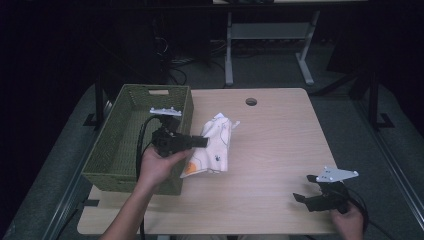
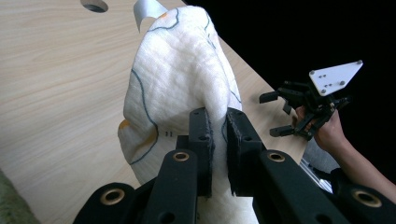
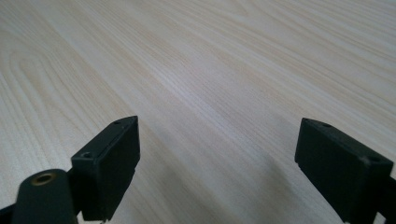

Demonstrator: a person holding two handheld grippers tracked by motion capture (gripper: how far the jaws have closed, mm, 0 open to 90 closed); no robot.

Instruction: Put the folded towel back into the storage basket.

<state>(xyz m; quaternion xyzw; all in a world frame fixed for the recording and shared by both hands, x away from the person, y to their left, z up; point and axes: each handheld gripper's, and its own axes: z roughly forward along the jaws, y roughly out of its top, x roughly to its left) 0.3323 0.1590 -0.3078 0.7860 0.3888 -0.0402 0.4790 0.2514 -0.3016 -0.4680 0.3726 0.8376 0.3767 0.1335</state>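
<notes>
White cloth pinched beside the basket

The cloth (image 1: 214,145) lies just right of the green basket (image 1: 131,172), a fold clamped in the left gripper (image 2: 217,122)'s closed jaws. So thin a pinch could slip, or trailing cloth snag the basket's rim. The right gripper (image 3: 217,158), well right of the basket, gapes empty. The cloth's underside is hidden.

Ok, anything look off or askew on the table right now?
Nothing stands out. The left tool is pinching a fold of the white cloth beside the green basket; the right tool sits open over bare table.
</notes>
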